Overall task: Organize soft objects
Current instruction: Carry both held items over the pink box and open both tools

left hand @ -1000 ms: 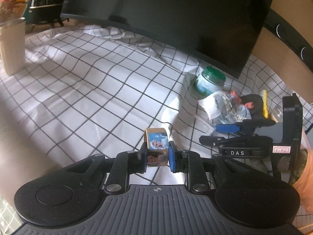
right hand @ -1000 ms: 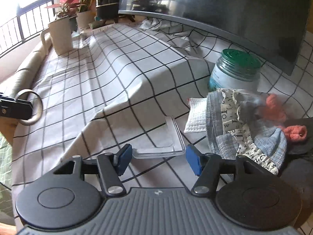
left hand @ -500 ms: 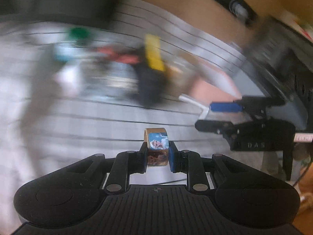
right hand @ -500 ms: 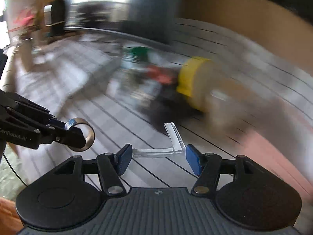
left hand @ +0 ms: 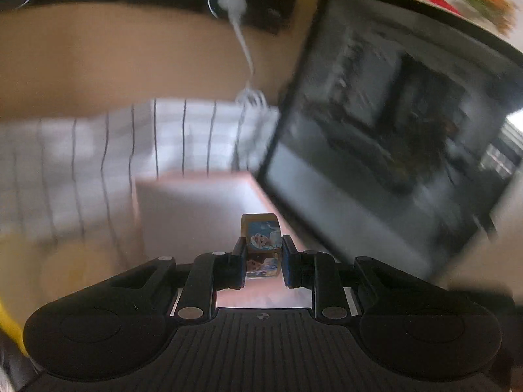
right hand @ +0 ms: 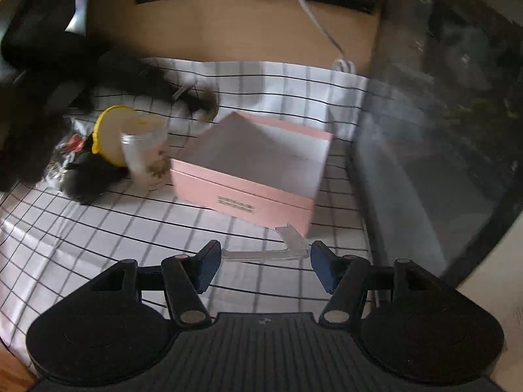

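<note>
My left gripper (left hand: 261, 261) is shut on a small roll of cartoon-printed tape (left hand: 262, 245) and holds it above a pink box (left hand: 196, 209). My right gripper (right hand: 265, 263) is open, and a clear plastic lid piece (right hand: 278, 248) spans between its blue pads. The pink box (right hand: 251, 166) lies closed on the checked cloth just beyond the right gripper. A pile of dark and patterned soft items (right hand: 81, 170) lies at the left, beside a yellow-lidded container (right hand: 111, 134) and a clear jar (right hand: 143, 153).
A large black monitor (left hand: 392, 137) stands at the right and also shows in the right wrist view (right hand: 441, 130). A white cable (right hand: 320, 29) hangs from a dark power strip on the wooden back wall. The checked cloth (right hand: 98, 235) covers the table.
Both grippers have swung right, away from the green-lidded jar and cloth pile, and now face the pink box and monitor. The left still holds the tape; the right still carries the clear lid.
</note>
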{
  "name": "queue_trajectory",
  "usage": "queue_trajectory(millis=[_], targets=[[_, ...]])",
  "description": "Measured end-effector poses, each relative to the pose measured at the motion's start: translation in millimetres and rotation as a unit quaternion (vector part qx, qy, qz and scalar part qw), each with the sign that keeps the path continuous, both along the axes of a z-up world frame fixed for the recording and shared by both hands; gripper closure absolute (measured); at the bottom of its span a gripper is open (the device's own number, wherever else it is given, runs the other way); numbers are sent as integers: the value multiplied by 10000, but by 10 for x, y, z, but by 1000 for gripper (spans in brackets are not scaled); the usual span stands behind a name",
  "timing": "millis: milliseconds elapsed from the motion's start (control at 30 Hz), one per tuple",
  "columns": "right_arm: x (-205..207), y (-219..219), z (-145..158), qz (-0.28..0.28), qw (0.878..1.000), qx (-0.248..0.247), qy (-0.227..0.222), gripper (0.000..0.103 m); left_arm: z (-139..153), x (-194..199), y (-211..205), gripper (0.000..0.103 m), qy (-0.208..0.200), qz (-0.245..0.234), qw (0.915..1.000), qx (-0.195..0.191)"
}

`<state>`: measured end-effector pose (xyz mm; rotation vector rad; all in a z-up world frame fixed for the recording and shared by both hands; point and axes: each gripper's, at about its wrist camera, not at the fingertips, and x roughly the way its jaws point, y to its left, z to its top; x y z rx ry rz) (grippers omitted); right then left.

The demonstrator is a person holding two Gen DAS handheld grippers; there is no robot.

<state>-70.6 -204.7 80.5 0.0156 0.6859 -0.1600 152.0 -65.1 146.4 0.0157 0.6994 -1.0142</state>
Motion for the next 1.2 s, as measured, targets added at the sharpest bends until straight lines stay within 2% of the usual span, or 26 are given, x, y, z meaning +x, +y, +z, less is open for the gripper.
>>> queue_trajectory(millis=[67, 100, 133, 167, 200, 233, 300, 400, 500, 567, 667, 700, 767, 833, 967, 1033, 1100, 1200], targets=[[-2, -40, -23, -6, 10000, -21, -41, 42, 35, 251, -244, 78, 148, 180, 9994, -267], [1, -64, -33, -1, 10000, -25, -65, 42, 6, 342, -385, 76, 72, 258, 9995, -181], [23, -66, -34, 2, 10000, -19, -74, 42, -51, 402, -544, 76, -126, 384, 9990, 209], [9, -90, -31, 9, 10000, -15, -91, 42, -134, 432, -687, 76, -339, 534, 9953, 736], [-4, -103, -25, 46, 9999, -20, -122, 42, -213, 441, -777, 76, -493, 637, 9910, 1072], [2, -105, -27, 82, 9998, -44, -156, 42, -295, 456, -815, 76, -539, 672, 9892, 1185], [-6, -108, -33, 130, 9996, -121, -219, 42, -366, 523, -742, 76, -202, 773, 9924, 938], [40, -148, -11, 173, 9994, -72, -307, 42, -317, 538, -393, 76, 257, 1172, 9925, 224], [201, -205, 71, 166, 9985, 20, -521, 42, -183, 332, 29, 76, 188, 1475, 9886, -224], [391, -223, 163, 174, 9971, 7, -741, 42, -212, 134, 352, 76, 112, 1616, 9863, -306], [786, -230, 332, 50, 9933, -43, -1154, 40, -305, -173, 753, 76, -33, 1817, 9833, -35], [921, -238, 386, -65, 9913, -18, -1318, 26, -339, -265, 883, 76, -53, 1908, 9816, 103], [1145, -232, 430, -279, 9881, 29, -1514, 8, -471, -404, 1188, 76, -8, 2187, 9750, 396], [1295, -167, 414, -344, 9873, 83, -1550, 7, -581, -520, 1518, 76, 116, 2564, 9648, 579], [1419, 76, 188, 148, 9938, 544, -959, 7, -770, -637, 2083, 76, 453, 3338, 9383, 787], [1382, 249, 15, 369, 9955, 584, -649, 7, -804, -663, 2316, 76, 541, 3632, 9268, 785], [1309, 409, -96, 448, 9964, 544, -472, 7, -792, -649, 2475, 76, 506, 3767, 9219, 749], [1204, 572, -227, 563, 9967, 549, -212, 7, -711, -510, 2522, 76, 249, 3700, 9257, 741]])
